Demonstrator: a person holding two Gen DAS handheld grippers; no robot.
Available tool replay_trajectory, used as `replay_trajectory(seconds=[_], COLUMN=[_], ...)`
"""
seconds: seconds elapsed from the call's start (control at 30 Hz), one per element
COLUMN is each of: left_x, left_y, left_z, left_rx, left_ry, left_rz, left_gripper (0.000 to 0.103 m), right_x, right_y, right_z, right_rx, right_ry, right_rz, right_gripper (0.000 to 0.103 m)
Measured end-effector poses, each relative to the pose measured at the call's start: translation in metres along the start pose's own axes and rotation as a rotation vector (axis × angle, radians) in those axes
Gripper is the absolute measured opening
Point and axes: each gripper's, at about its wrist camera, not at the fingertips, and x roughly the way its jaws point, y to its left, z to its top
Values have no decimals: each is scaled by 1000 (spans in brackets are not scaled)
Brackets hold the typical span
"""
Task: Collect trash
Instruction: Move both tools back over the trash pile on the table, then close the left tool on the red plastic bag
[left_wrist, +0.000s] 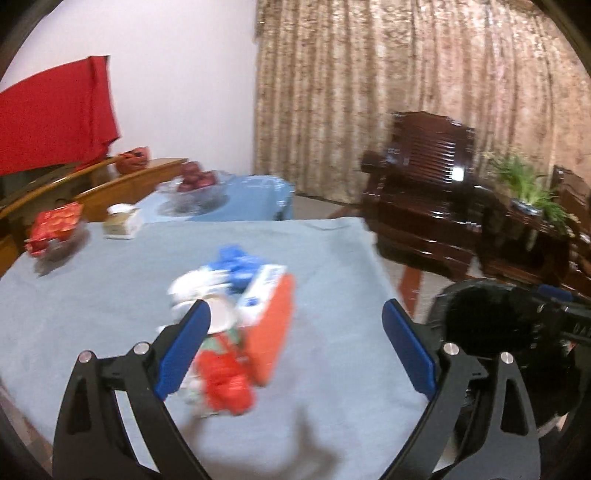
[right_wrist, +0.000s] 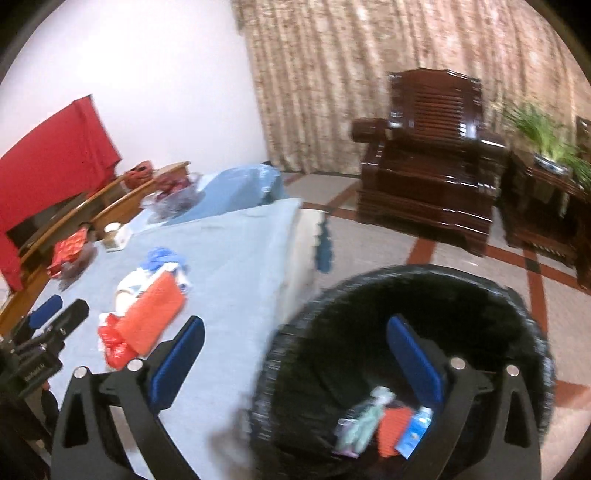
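Red packet bowl (left_wrist: 55, 232): far left of the surface (left_wrist: 92, 314), well apart from the litter; it looks like a kept dish, not trash.
Tissue box (left_wrist: 122, 220): just right of that bowl, near the far edge, also apart from the litter.
Trash pile (left_wrist: 236, 317): mid-surface; a blue crumple, white wrappers, an orange-sided carton and a red crushed wrapper lie touching one another, bunched so they can be taken piece by piece.
Left hand-held gripper (left_wrist: 295, 347): jaws spread wide with nothing pinched; the pile's near end shows by its left finger, so it seems lined up for the next pick.
Right hand-held gripper (right_wrist: 295, 358): jaws wide apart and empty, hanging over the bin's near rim, likely where a piece gets dropped.
Bin (right_wrist: 524, 314): black, on the floor just beside the surface's right edge, close enough for short carries.
Bin contents (right_wrist: 384, 421): a pale wrapper, an orange piece and a blue-white packet lie at the bottom.
Judgement: collecting is partway; most of the pile remains on the surface.
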Motion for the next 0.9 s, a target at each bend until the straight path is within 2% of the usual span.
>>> replay_trajectory(seconds=[0.17,0.3,0.4,0.53,0.67,0.9], left_x=[-4,-3,1,11,23,49], left_y=[46,68,79,84,81,60], left_z=[-15,-27,-40,-51,-60,-69], left_rx=[-47,-64,-73,-86,-92,-52], left_ry=[31,53,73,102,121,147], left_rz=[75,107,115,115,100,55], left_gripper=[91,91,85,85,84,66], right_x=[19,36,48,70,86,91], right_y=[47,79,93,107,111,97], right_z=[-3,-10,-16,-25,-33,-33], right_rx=[-70,-101,-115,-145,-163,-157], right_ry=[-6,-5,9,45,72,77], right_rz=[52,92,115,122,108,96], right_gripper=[97,97,90,81,80,78])
